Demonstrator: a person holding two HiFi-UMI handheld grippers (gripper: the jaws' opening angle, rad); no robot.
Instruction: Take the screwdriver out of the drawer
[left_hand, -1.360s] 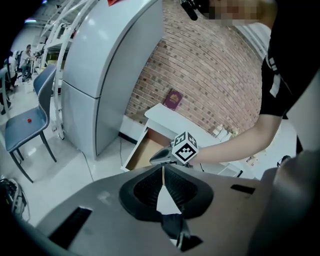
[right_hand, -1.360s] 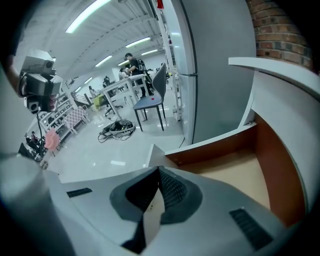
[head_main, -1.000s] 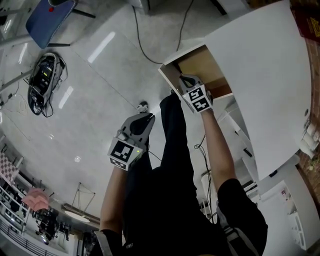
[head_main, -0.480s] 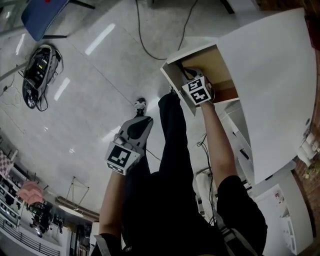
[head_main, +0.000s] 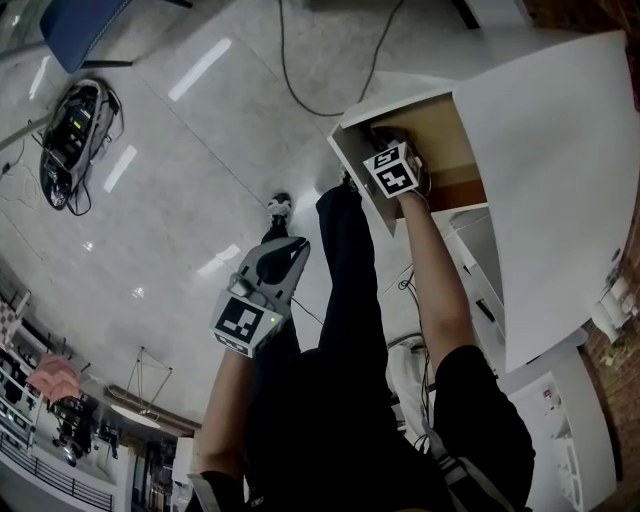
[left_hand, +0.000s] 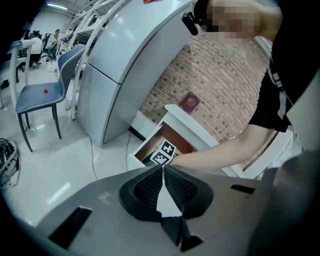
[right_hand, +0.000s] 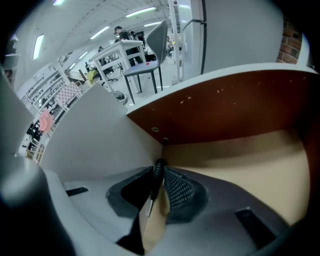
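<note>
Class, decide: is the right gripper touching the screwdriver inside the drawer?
Touching. The right gripper view shows the right gripper with its jaws closed on the black handle of the screwdriver, no gap on either side.

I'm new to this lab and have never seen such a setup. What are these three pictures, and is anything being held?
There is no robot here: a person holds a two-jawed hand tool, a gripper, in each hand. The head view comes from a camera on the person's head, looking down past their legs to the floor. The other two views come from cameras riding on each gripper, looking along its jaws. The right gripper reaches into the open drawer of a white cabinet. Its jaws are closed on a slim black-handled screwdriver. The left gripper hangs beside the person's leg, jaws together, holding nothing.
</note>
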